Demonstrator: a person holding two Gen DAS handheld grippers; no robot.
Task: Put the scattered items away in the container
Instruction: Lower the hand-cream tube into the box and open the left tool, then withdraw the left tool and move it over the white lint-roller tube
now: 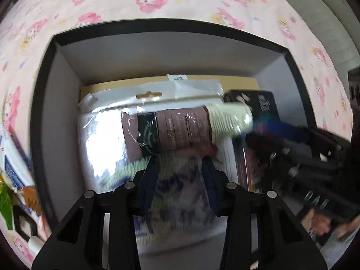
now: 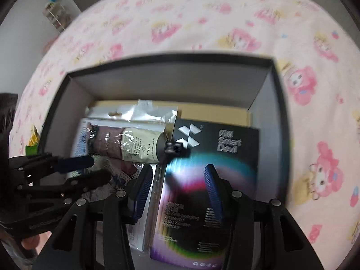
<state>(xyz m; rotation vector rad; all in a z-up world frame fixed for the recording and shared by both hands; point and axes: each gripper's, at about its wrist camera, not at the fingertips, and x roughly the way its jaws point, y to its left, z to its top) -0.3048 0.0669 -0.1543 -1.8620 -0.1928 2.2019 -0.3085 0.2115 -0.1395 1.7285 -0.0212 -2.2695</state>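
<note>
The hand cream tube [image 2: 132,145] lies inside the black box [image 2: 277,94], on a clear plastic pouch [image 2: 144,114]. Its long axis runs left to right in the right wrist view, with the black cap [image 2: 172,147] pointing right, touching the black screen protector box [image 2: 225,148]. The left gripper [image 1: 180,157] hangs released just below the tube; the right gripper [image 2: 177,173] hangs released over the screen protector box.

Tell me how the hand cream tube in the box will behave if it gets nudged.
The tube is round-bodied with a ribbed cap, so it would probably roll sideways. It lies on glossy plastic packets, so it likely slides easily. Its body looks soft, probably denting under a pinch.
</note>
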